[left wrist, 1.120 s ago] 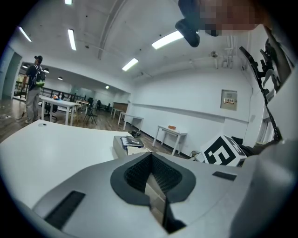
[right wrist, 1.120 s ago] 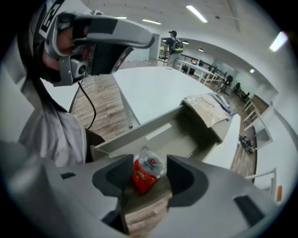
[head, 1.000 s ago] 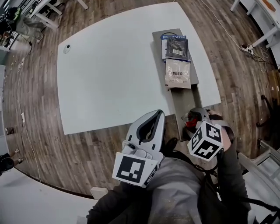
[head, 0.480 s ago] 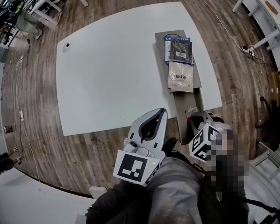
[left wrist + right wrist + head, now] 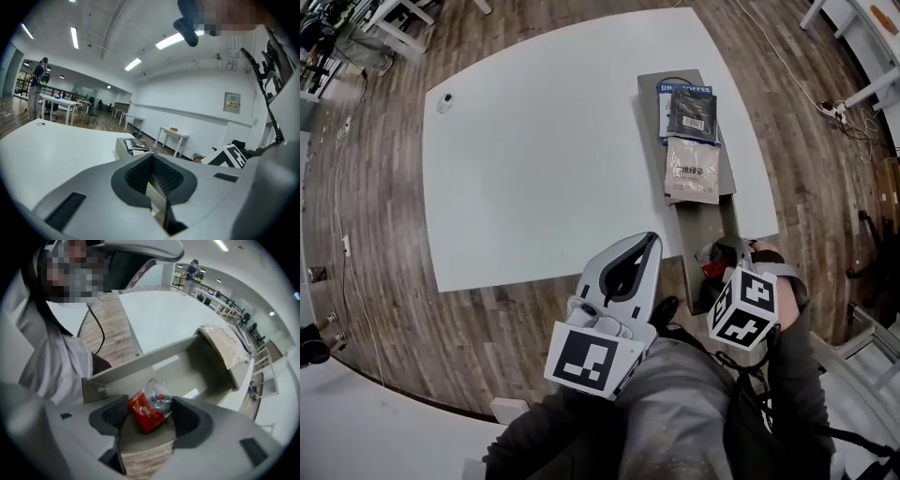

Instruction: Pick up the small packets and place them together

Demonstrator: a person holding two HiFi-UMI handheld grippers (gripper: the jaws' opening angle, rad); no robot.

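Note:
A small red-and-clear packet [image 5: 150,408] lies on the floor of a long grey tray [image 5: 727,217] at its near end, also seen as a red spot [image 5: 710,269] in the head view. My right gripper [image 5: 150,417] points steeply down over it. Its jaws have just been opening and now stand wide on either side of the packet, with the pads off it. Farther along the tray lie a beige packet [image 5: 691,171] and a dark packet [image 5: 686,110] on a blue-and-white one [image 5: 666,94]. My left gripper [image 5: 648,240] hangs near my body with its tips together and nothing between them.
The tray lies along the right side of a white table [image 5: 544,150], its near end overhanging the table's edge. A small grey object [image 5: 443,101] sits at the far left corner. Wooden floor surrounds the table. A person stands by distant tables [image 5: 37,77].
The right gripper has stayed over the tray's near end, only tilting a little, with the red packet still beneath it. The left gripper has not moved.

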